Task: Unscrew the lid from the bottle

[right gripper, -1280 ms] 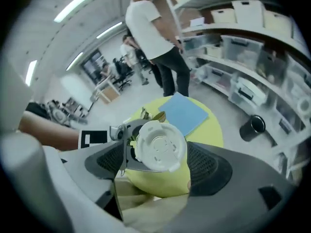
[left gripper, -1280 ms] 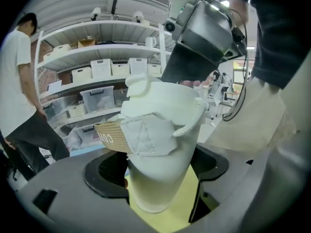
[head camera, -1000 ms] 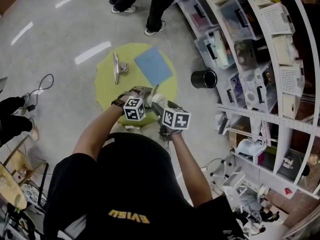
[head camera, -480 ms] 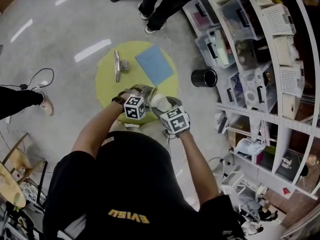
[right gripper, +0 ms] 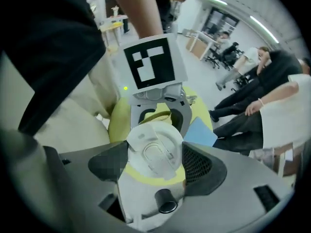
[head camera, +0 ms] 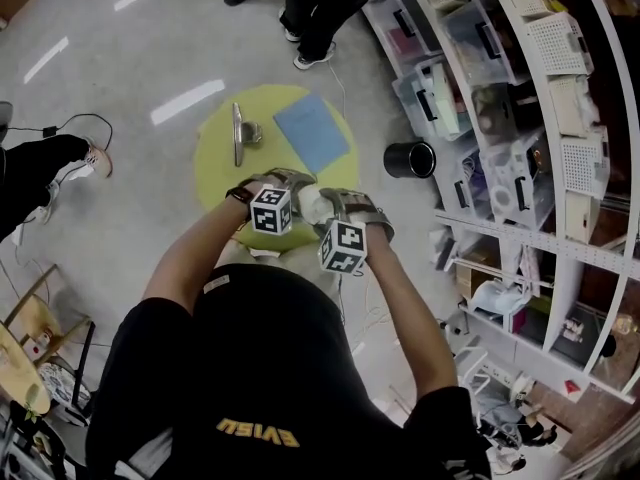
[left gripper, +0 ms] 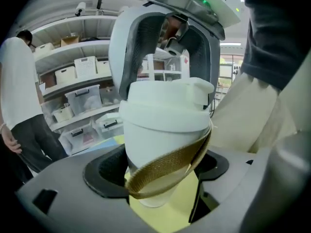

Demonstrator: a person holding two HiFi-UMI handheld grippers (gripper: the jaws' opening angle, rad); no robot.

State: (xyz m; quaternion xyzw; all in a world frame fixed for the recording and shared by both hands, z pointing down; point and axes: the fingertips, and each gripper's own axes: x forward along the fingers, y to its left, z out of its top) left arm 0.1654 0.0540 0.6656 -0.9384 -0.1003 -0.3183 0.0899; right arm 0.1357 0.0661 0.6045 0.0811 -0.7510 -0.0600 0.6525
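A white bottle with a brown strap hangs in the air over the round yellow table. My left gripper is shut on the bottle's body, just below its white lid. From the other side my right gripper meets it. In the right gripper view the lid's top sits between the two black pads, which press on its rim. The lower part of the bottle is hidden behind the left gripper's frame.
On the table lie a blue sheet and a metal tool. A black cup stands on the floor by the shelves of bins. People's legs stand at the far side, and another leg at the left.
The right gripper has turned at the wrist, its marker cube swinging down and left, and its jaws have drawn in on the lid. The left gripper stayed put. Bystanders have shifted.
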